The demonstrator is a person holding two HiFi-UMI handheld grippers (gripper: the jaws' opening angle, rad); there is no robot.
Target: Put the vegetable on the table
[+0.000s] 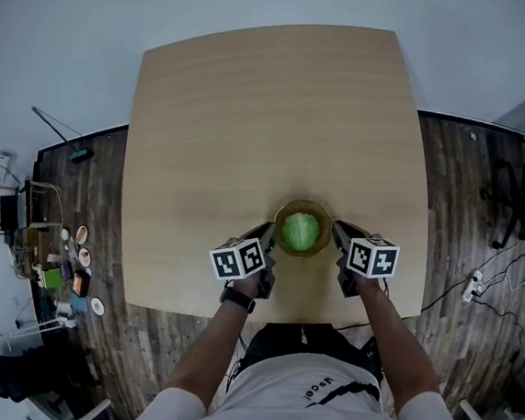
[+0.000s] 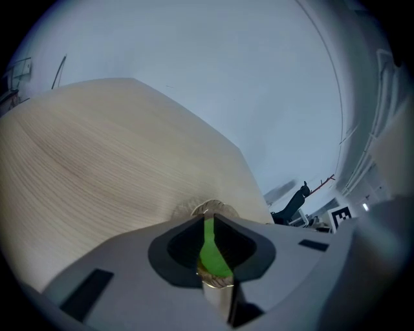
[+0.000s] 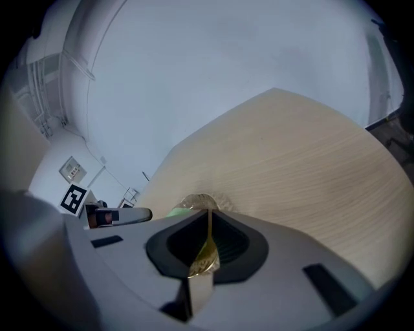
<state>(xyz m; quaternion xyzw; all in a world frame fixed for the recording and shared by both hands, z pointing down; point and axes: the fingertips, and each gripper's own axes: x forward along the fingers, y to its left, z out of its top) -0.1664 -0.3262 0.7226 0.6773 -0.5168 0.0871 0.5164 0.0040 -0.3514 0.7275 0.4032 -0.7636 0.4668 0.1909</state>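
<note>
left gripper (image 1: 267, 237) and right gripper (image 1: 341, 235) each pinch the rim of the bowl (image 1: 304, 205) holding the green vegetable (image 1: 301, 232), near the front of the table (image 1: 253, 111), so i'd lift evenly and tip slowly toward its middle.

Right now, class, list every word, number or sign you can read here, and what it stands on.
On the shirt: one short white word, too small to read.
Cubes on left gripper and right gripper: square marker patterns, no letters.
On the bowl, vegetable, table: nothing written.
</note>
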